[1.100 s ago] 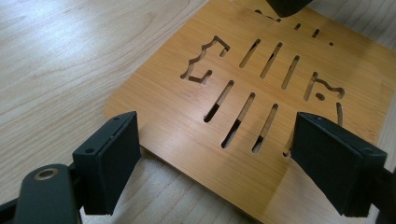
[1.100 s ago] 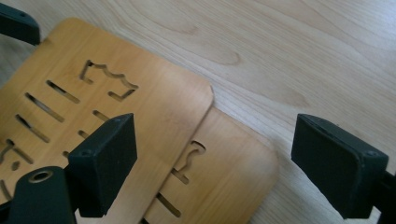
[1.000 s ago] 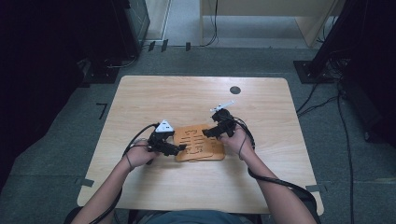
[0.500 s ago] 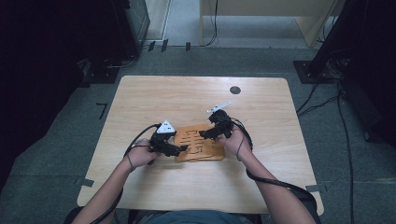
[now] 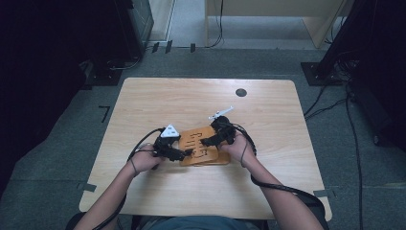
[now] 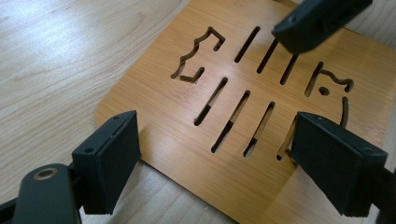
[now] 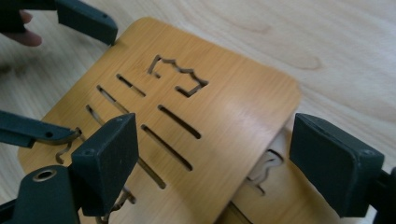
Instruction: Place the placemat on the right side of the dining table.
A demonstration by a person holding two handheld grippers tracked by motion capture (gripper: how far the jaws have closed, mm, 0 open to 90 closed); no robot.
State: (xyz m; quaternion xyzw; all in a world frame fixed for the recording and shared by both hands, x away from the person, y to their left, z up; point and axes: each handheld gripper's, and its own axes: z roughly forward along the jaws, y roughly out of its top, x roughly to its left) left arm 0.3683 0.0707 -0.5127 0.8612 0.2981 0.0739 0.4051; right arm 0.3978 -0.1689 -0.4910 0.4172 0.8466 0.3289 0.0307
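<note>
Left hand-held gripper (image 5: 187,153), jaws apart, straddles the near-left edge of the slotted wooden board (image 5: 203,146). Right hand-held gripper (image 5: 207,142), jaws apart too, hovers over the board's far side. A second board (image 7: 275,186) peeks out underneath, mid-desk (image 5: 191,100).

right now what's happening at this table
A person works two hand-held grippers over a slotted wooden board lying on the table. The left gripper and right gripper both hang over it with jaws open, neither clamped on it. In the right gripper view a second, similar board lies underneath.
</note>
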